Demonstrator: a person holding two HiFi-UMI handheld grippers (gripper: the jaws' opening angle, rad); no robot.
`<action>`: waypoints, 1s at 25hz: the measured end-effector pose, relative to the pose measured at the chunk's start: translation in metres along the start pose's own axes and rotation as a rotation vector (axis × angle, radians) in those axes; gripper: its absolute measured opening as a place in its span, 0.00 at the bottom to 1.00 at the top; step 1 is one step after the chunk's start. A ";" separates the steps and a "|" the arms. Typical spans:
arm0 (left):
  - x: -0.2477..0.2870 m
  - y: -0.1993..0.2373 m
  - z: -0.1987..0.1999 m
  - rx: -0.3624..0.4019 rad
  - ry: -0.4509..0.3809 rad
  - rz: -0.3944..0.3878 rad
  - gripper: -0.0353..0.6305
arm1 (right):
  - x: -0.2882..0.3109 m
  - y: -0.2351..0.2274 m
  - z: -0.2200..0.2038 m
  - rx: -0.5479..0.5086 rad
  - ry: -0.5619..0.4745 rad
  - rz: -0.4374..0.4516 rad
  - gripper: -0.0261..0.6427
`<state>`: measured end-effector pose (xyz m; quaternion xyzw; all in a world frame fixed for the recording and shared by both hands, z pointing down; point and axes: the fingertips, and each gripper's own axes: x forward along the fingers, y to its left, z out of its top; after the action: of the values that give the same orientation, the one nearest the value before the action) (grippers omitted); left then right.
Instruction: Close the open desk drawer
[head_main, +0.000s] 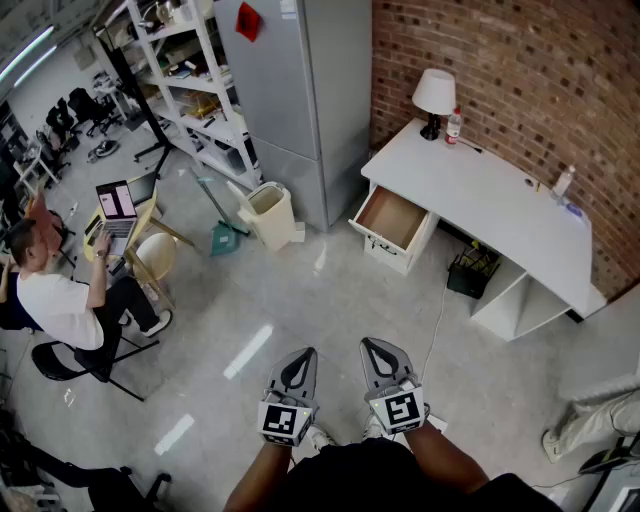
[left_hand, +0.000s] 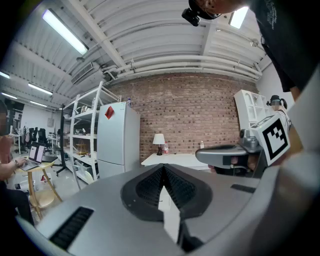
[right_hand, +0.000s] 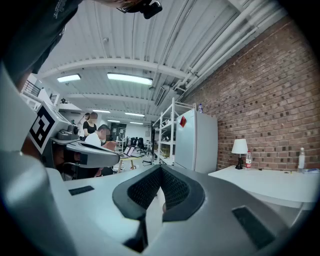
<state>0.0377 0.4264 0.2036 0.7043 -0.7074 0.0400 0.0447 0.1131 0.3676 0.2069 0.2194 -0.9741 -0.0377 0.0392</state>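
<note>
Your left tongs (head_main: 298, 366) and right tongs (head_main: 384, 358) are both clenched on nothing, side by side at 6 o'clock in the head view, above the floor (head_main: 300, 290). The drawer (head_main: 392, 218) stands pulled open (bare wooden bottom showing) at about 12 o'clock, well apart from them, under the white bench (head_main: 500, 195), whose lamp (head_main: 434, 95) sits toward 1 o'clock
</note>
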 end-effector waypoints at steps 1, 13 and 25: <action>-0.003 0.003 -0.006 0.009 0.009 0.011 0.06 | 0.000 0.004 0.002 0.002 -0.004 0.005 0.08; -0.027 0.018 -0.013 0.004 0.003 0.044 0.06 | 0.000 0.035 0.003 -0.002 0.001 0.032 0.08; -0.058 0.060 -0.018 -0.006 -0.022 0.046 0.06 | 0.017 0.070 0.010 0.043 -0.011 -0.039 0.08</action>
<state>-0.0223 0.4863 0.2146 0.6880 -0.7240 0.0311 0.0381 0.0671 0.4244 0.2048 0.2391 -0.9704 -0.0184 0.0285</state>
